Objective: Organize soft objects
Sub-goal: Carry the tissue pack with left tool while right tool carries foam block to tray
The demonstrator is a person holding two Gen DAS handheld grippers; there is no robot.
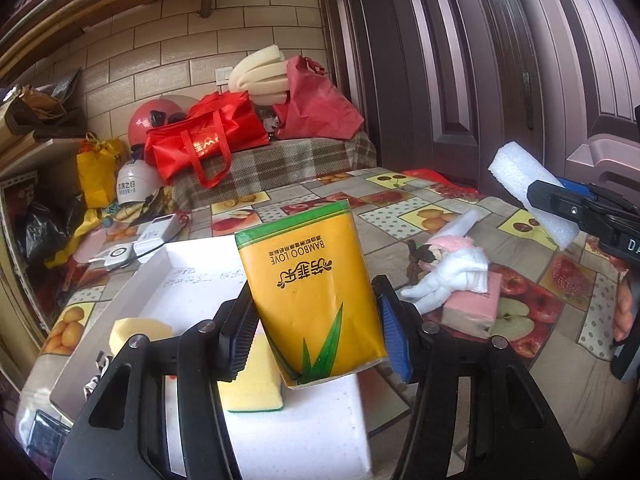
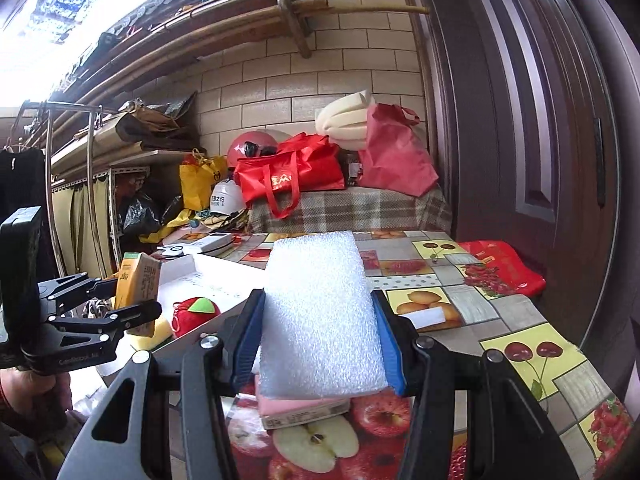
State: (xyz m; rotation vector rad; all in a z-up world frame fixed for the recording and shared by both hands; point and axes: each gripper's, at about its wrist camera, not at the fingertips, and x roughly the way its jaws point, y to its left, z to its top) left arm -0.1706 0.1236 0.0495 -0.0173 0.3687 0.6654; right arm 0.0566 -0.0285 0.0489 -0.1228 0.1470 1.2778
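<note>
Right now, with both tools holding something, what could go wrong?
1. The left tool grips the yellow tissue pack only near its lower end; it is tilted and might slip out.
2. The white foam block in the right tool hangs just above the pink pack; lowering might push that pack.

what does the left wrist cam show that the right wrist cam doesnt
Only the left wrist view shows the small white doll lying on the pink tissue pack, and the printed front of the yellow tissue pack held in the left gripper.

Only the right wrist view shows the red apple plush in the white tray and the red bag at the table's far edge.

Both show the white foam block clamped in the right gripper, the yellow sponge in the tray, and the fruit-print tablecloth.
</note>
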